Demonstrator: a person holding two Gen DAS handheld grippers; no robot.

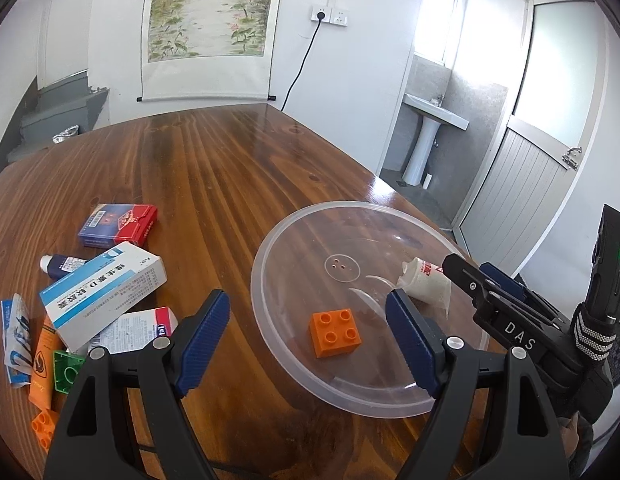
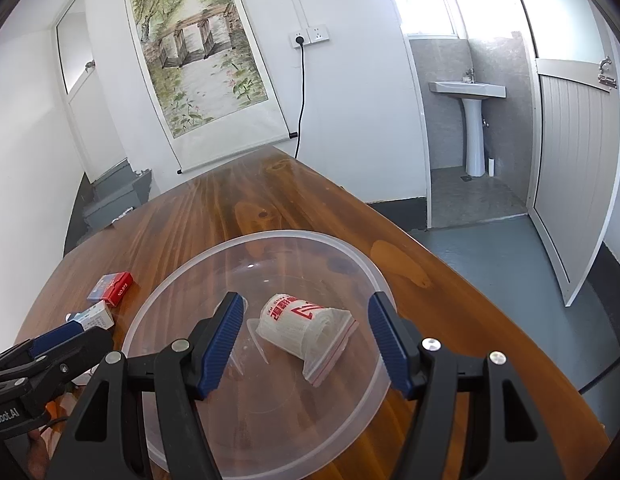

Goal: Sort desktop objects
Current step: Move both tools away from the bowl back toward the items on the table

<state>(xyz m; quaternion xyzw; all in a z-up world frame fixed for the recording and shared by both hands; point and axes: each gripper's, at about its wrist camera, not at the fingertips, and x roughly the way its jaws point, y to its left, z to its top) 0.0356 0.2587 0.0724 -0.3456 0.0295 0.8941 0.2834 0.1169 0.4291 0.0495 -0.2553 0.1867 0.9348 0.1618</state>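
A clear plastic bowl (image 1: 257,276) stands on the wooden table. An orange brick (image 1: 334,332) rests on the bowl's floor, between the wide-apart fingers of my left gripper (image 1: 310,340); the pads do not touch it. A rolled white zip bag with red print (image 1: 424,280) lies in the same bowl. My right gripper (image 1: 490,292) reaches in from the right. In the right wrist view the right gripper (image 2: 305,344) hovers open over the bag (image 2: 301,328) inside the bowl (image 2: 310,234), clear of it. The left gripper (image 2: 49,344) shows at the lower left; the brick is hidden there.
Left of the bowl lies a pile: a red-and-blue card box (image 1: 117,226), a white-and-blue medicine box (image 1: 103,292), a small tube (image 1: 61,266), a green brick (image 1: 67,370), another orange brick (image 1: 43,424) and sachets. The table's edge runs close behind the bowl on the right.
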